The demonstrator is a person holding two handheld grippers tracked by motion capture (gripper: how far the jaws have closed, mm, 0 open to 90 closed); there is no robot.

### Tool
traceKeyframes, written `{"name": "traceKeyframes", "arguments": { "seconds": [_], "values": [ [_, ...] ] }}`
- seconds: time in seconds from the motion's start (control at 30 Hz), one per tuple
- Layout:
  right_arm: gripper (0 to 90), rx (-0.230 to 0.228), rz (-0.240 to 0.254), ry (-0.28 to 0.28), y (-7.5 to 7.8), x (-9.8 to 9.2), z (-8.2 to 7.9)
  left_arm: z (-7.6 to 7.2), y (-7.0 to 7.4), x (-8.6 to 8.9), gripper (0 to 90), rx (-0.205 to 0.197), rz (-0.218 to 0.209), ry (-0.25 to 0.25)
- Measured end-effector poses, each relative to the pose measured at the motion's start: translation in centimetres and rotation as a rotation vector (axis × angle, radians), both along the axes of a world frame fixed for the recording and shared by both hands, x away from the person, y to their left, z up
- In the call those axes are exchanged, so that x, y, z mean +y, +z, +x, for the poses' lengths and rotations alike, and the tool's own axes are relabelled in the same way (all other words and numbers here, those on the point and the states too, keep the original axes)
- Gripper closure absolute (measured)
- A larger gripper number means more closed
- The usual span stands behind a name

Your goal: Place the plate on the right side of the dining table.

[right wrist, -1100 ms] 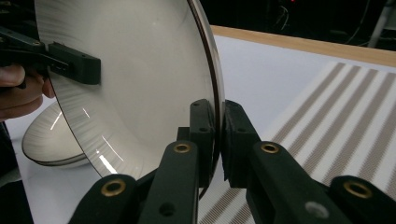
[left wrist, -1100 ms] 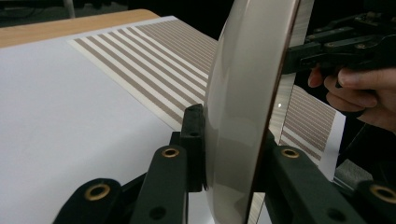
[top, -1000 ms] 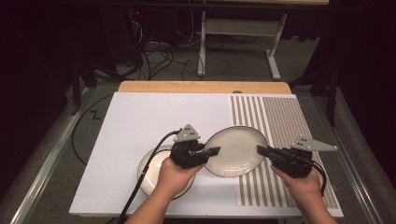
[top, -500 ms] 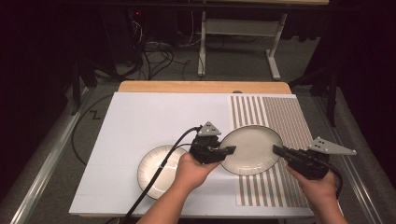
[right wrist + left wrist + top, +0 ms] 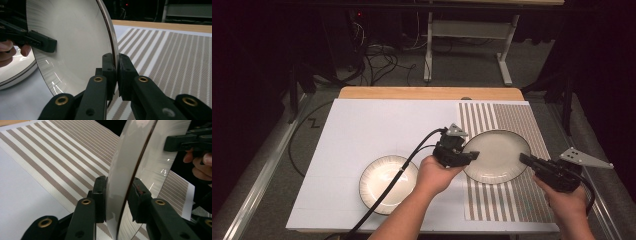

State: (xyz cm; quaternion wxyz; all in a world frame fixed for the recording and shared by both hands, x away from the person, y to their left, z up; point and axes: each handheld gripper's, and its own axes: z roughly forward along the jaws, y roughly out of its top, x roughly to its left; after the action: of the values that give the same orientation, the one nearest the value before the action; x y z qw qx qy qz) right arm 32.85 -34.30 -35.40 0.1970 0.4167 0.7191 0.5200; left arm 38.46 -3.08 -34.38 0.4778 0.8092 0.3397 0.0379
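— Two plates were on the worktop (image 5: 362,125) in the high view: one plate (image 5: 497,156) held over the striped mat (image 5: 512,200) between our left gripper (image 5: 471,156) and right gripper (image 5: 524,159), and a second plate (image 5: 382,180) lying flat on the white sheet, well apart from the jaws.

— And from the left gripper view?

— We had the rim of the held plate (image 5: 130,157) between the left jaws, but they had just been easing open; a gap showed at one pad, so we judged that grip loosening.

— The right gripper view?

— There our jaws were nearly closed, pinching the plate's dark-edged rim (image 5: 75,37) firmly, with the mat (image 5: 175,50) below.

— How would it handle?

— Stiff, glazed and slippery, we thought, fairly heavy for a thin-edge hold, and breakable if dropped. We reckoned opposite points on the rim were the right places to take it.
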Motion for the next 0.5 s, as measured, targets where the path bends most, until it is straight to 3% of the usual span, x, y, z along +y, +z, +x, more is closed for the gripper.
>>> {"name": "traceKeyframes", "arguments": {
  "seconds": [0.17, 0.3, 0.5],
  "values": [
    [87.5, 0.011, -0.01, -0.049, -0.4, -1.3, 0.2, 0.9, -0.6, -1.4, 73.9, 0.008, 0.042, 0.015],
    [87.5, 0.025, -0.008, -0.08, -0.9, -2.3, 0.5, 1.7, -1.2, -2.2, 77.4, 0.039, 0.021, 0.021],
    [87.4, 0.041, 0.002, -0.115, -1.4, -3.2, 1.2, 2.7, -2.0, -3.3, 77.2, 0.055, 0.006, 0.044]
  ]
}}
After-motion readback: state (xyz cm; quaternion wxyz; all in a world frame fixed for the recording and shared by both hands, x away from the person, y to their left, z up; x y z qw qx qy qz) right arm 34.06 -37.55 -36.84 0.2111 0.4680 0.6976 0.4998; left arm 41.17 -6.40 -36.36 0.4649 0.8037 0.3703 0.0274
